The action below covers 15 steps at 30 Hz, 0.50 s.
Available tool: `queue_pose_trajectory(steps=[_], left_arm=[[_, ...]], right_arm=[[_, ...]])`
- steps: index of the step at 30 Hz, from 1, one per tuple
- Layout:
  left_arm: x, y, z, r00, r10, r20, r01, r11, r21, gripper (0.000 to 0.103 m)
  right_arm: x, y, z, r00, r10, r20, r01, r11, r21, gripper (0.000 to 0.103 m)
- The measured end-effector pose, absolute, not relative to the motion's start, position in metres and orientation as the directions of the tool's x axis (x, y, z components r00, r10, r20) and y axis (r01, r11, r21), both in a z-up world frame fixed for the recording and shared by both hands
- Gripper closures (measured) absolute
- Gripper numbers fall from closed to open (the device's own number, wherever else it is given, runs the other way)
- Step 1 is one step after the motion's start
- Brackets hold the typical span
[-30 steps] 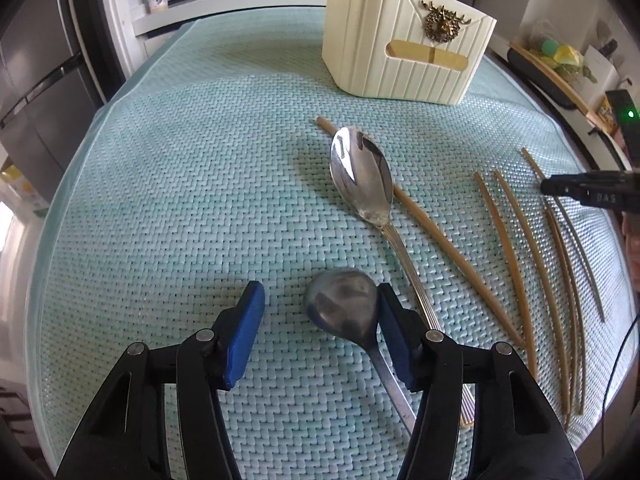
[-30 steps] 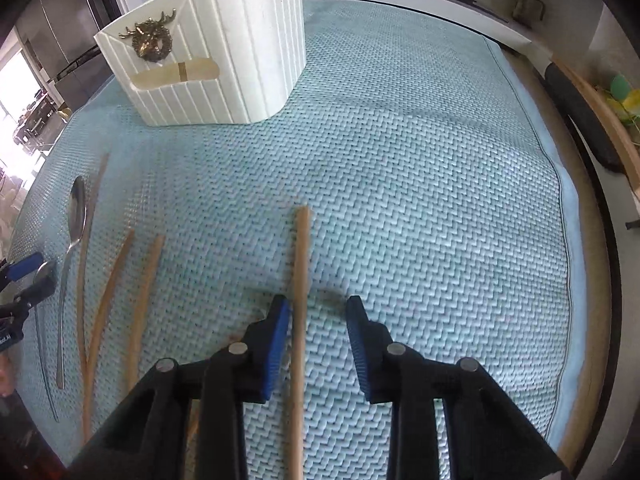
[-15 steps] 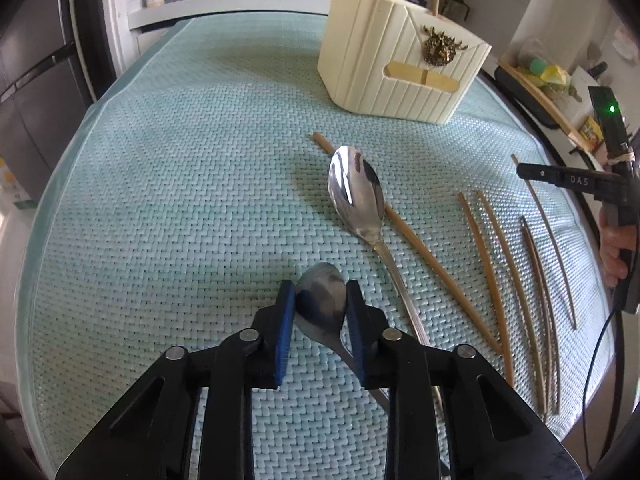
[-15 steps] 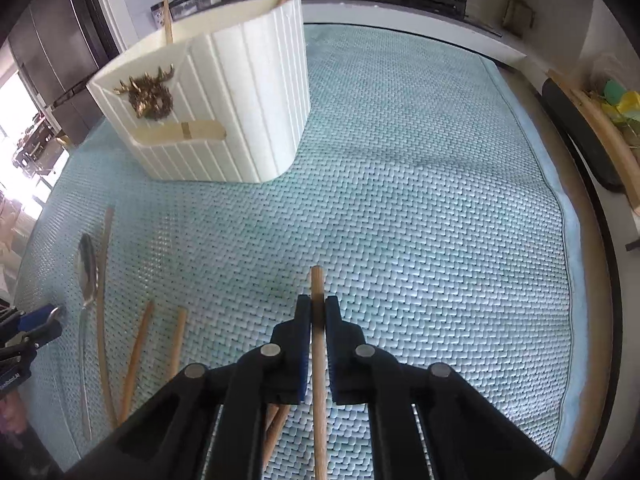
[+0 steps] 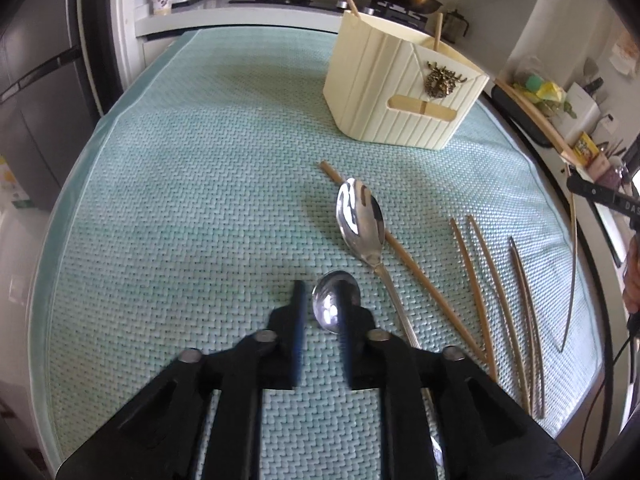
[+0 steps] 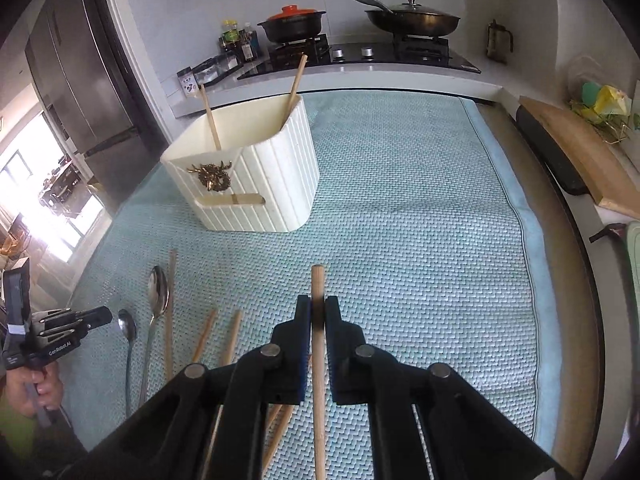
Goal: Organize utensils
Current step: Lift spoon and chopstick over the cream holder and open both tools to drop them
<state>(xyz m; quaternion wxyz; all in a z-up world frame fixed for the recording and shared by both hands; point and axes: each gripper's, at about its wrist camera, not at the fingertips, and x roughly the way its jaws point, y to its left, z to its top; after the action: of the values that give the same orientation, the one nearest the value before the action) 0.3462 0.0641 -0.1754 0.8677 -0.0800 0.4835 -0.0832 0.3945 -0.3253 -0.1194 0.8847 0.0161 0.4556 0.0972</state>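
A cream ribbed utensil holder (image 5: 404, 92) stands at the far side of the teal mat, with two chopsticks in it; it also shows in the right wrist view (image 6: 248, 184). My left gripper (image 5: 320, 320) is lifted above the mat with its jaws a little apart and nothing between them. The small spoon (image 5: 334, 300) lies just under its right finger (image 5: 346, 324). A large spoon (image 5: 362, 220) lies beyond, across a chopstick (image 5: 404, 256). My right gripper (image 6: 318, 316) is shut on a wooden chopstick (image 6: 319, 360), held above the mat.
Several loose chopsticks (image 5: 500, 292) lie on the right part of the teal mat (image 5: 180, 200). A stove with a pot (image 6: 294, 24) and a pan (image 6: 412, 18) stands behind the table. A cutting board (image 6: 580, 160) lies off the mat's right edge.
My left gripper closed around the small spoon's bowl, then opened a little and rose; the spoon stays on the mat. My right gripper shut on a chopstick and lifted it.
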Motion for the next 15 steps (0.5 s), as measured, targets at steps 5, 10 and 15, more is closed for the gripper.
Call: queue_pose_trajectory(steps=[5,10,15], left_arm=[[0.348,0.072,-0.181,0.513,-0.246,-0.823,0.099,0.969,-0.228,0.041],[0.360,0.056,-0.201,0.478,-0.238,-0.846,0.152,0.971,-0.187,0.046],[0.365,0.043,-0.203,0.480,-0.269,-0.835,0.218,0.958,-0.184,0.099]], right_arm=[[0.386,-0.329,-0.122,0.558,0.201,-0.805,-0.158,0.978,0.135,0.096],[0.385,-0.328,-0.120,0.563,0.210,-0.799,-0.154,0.977,0.148,0.096],[0.380,-0.327,-0.114,0.570,0.214,-0.794,-0.159,0.976,0.149,0.096]])
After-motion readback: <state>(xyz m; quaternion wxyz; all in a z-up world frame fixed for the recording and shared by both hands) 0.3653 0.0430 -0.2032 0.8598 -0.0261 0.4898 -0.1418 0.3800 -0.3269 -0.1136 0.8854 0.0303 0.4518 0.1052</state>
